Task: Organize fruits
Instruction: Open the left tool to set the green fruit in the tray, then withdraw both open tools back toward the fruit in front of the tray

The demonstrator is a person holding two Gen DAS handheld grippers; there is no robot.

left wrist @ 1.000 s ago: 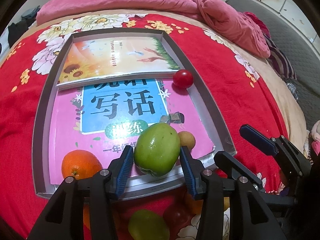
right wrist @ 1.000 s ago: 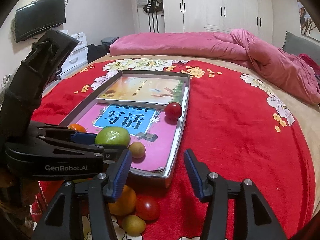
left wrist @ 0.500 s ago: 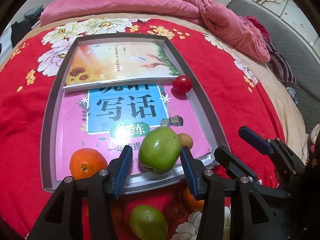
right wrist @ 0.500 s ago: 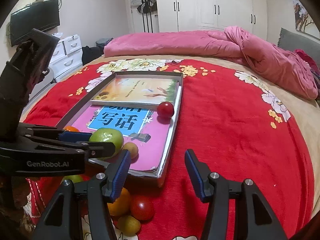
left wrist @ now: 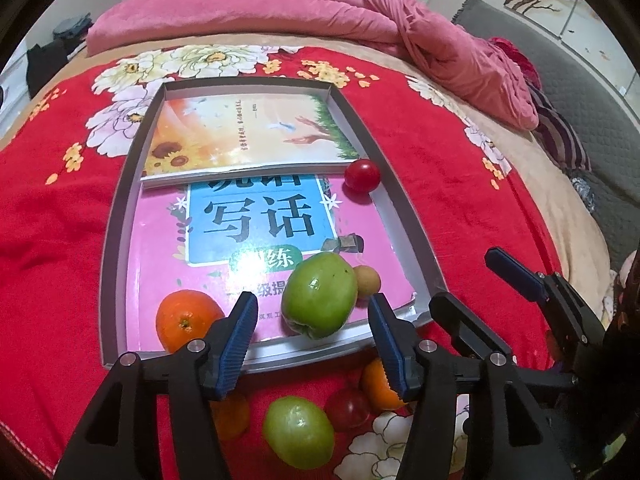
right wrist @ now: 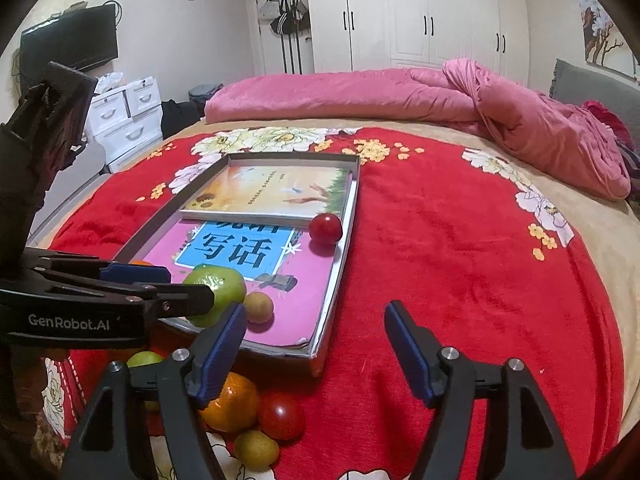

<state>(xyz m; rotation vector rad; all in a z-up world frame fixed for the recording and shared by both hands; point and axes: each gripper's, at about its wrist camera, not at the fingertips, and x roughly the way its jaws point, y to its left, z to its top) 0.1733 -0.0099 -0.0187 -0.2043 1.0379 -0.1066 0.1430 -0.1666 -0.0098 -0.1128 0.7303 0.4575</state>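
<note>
A home bedroom was shown: a bed point(right wrist: 460, 248) spread with a red flowered blanket point(right wrist: 440, 280), a pink quilt point(right wrist: 360, 96) heaped at its far edge, white wardrobes point(right wrist: 420, 12), a wall-mounted television point(right wrist: 70, 44) and a white drawer chest point(right wrist: 124, 116).

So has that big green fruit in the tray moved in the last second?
No. The green fruit sits by the small tan fruit at the tray's near edge; only the left gripper's jaws are opening off it.
</note>
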